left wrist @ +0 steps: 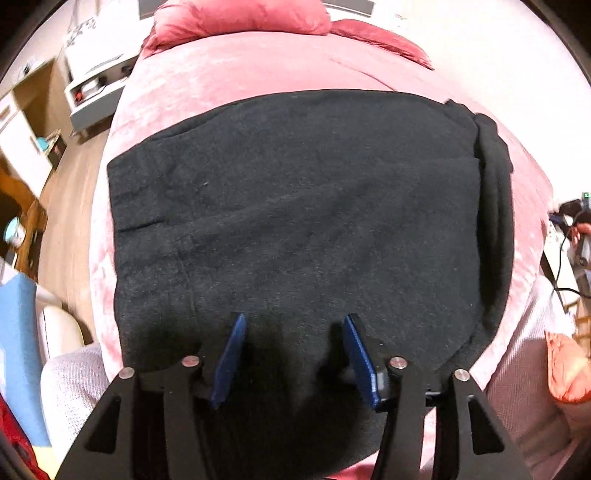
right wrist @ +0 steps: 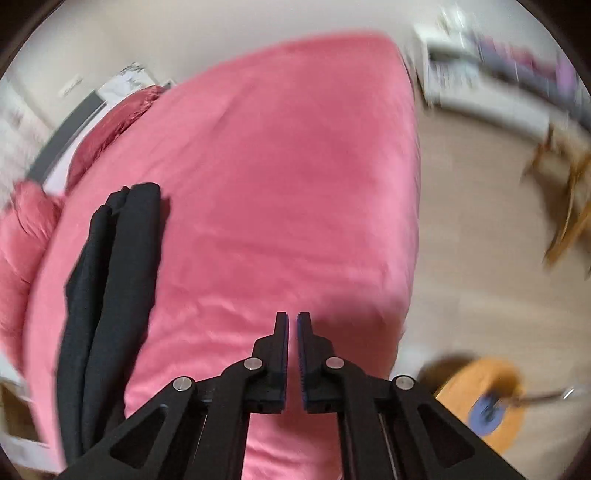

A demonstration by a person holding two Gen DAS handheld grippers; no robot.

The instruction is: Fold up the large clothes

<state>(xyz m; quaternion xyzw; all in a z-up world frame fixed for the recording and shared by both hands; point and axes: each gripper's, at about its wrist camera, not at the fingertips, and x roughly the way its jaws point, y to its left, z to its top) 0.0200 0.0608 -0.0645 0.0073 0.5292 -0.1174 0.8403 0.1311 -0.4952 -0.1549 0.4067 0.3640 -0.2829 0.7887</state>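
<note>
A large black garment (left wrist: 295,206) lies folded flat on the pink bed (left wrist: 229,74), with stacked fold edges along its right side. My left gripper (left wrist: 293,321) is open, its blue pads just above the garment's near edge, holding nothing. In the right wrist view the same garment (right wrist: 107,295) shows edge-on at the left as stacked black folds. My right gripper (right wrist: 293,317) is shut with a thin gap between the pads, empty, above the bare pink bed (right wrist: 280,177), to the right of the garment.
Pink pillows (left wrist: 240,18) lie at the head of the bed. A white nightstand (left wrist: 92,92) stands left of the bed on wood floor. In the right wrist view there is floor to the right, with a round wooden stool (right wrist: 487,398) and white furniture (right wrist: 480,74).
</note>
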